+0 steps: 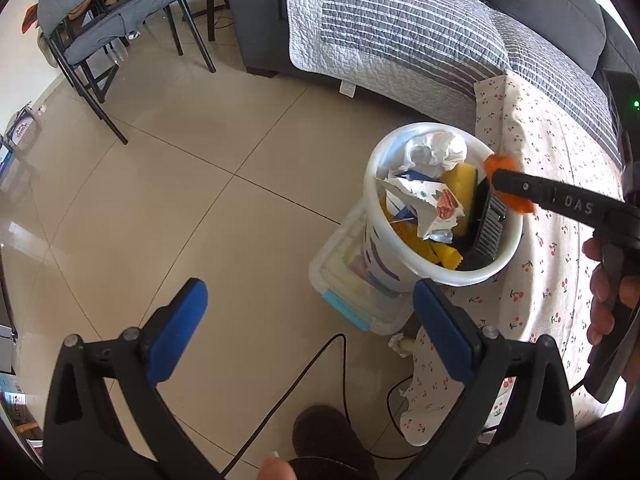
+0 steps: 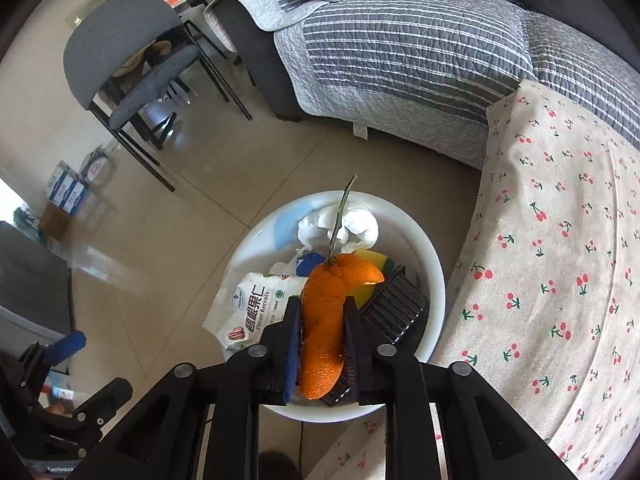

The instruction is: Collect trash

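Note:
A white trash bin [image 1: 400,148] stands on the floor beside the cherry-print cloth, full of wrappers, tissue, a yellow sponge and a black tray. It also shows in the right wrist view [image 2: 434,276]. My right gripper [image 2: 322,320] is shut on an orange peel [image 2: 326,320] with a green stem, held right over the bin's opening. In the left wrist view the peel [image 1: 500,164] sits at the bin's far right rim. My left gripper [image 1: 310,316] is open and empty, above the floor just left of the bin.
A clear plastic box [image 1: 352,280] with a blue latch sits under the bin. A crumpled tissue [image 1: 402,344] lies on the floor by the cloth. A black cable [image 1: 304,380] runs across the tiles. A grey sofa [image 1: 400,28] stands behind, chairs [image 1: 104,32] at far left.

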Demonstrator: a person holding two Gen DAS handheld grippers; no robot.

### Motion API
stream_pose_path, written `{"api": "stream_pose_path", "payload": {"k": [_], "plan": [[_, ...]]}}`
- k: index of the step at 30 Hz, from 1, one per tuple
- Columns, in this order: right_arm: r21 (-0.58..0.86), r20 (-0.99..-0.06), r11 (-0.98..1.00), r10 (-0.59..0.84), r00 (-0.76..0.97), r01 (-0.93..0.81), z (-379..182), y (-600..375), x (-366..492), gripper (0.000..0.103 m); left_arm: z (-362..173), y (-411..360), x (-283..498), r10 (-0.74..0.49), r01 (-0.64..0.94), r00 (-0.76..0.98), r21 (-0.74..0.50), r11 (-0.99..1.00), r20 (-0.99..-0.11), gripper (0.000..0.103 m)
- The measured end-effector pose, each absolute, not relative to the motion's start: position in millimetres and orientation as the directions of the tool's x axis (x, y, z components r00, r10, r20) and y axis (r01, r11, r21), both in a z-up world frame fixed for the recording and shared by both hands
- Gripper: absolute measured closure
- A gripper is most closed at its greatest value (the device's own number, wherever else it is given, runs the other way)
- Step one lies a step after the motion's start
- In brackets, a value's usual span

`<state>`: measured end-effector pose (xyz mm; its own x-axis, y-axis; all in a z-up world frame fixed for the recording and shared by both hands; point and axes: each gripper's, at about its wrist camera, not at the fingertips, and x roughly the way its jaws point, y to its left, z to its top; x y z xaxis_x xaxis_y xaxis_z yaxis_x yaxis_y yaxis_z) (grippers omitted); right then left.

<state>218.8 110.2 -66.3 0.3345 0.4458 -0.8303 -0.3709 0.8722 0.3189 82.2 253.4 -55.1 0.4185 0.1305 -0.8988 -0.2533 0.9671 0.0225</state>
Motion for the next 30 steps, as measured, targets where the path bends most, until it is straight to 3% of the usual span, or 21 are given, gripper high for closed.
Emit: {"api": "stream_pose_path", "payload": {"k": [1, 2, 8, 17, 20, 25, 30], "plan": [[0.328, -0.819, 0.873, 0.453, 0.352, -0.361, -63, 106, 216, 0.033, -55, 254, 82, 0.127, -0.252, 0.42, 0.019, 0.967, -0.899, 0.001], [0.328, -0.81, 0.875, 0.454, 0.371, -0.356, -60, 101, 214, 0.03, -54, 252, 82, 0.125, -0.25, 0.423, 0.017, 0.968, -0.897, 0.001], [0.235, -0.809, 0.918, 0.367, 0.459, -0.32, -26, 48, 173, 0.029, -38, 215, 71, 0.137, -0.185, 0.471, 0.054, 0.981, -0.872, 0.001], [0.026, -0.752, 0.989, 0.113, 0.649, -0.142, 28, -82, 42, 0.012, -3, 117, 12, 0.126, -0.062, 0.626, 0.112, 0.992, -0.77, 0.001], [-0.01, -0.705, 0.999, 0.031, 0.709, -0.053, 37, -118, -10, 0.001, 5, 87, -11, 0.094, -0.029, 0.667, 0.1, 0.995, -0.739, 0.001], [-0.08, -0.646, 0.991, -0.13, 0.752, 0.103, 25, -165, -65, 0.0, 11, 47, -39, 0.039, 0.028, 0.705, 0.083, 0.996, -0.708, 0.001], [-0.106, -0.656, 0.983, -0.182, 0.732, 0.149, 11, -198, -78, 0.0, 8, 20, -47, 0.007, 0.074, 0.715, 0.086, 0.993, -0.699, 0.001]]}}
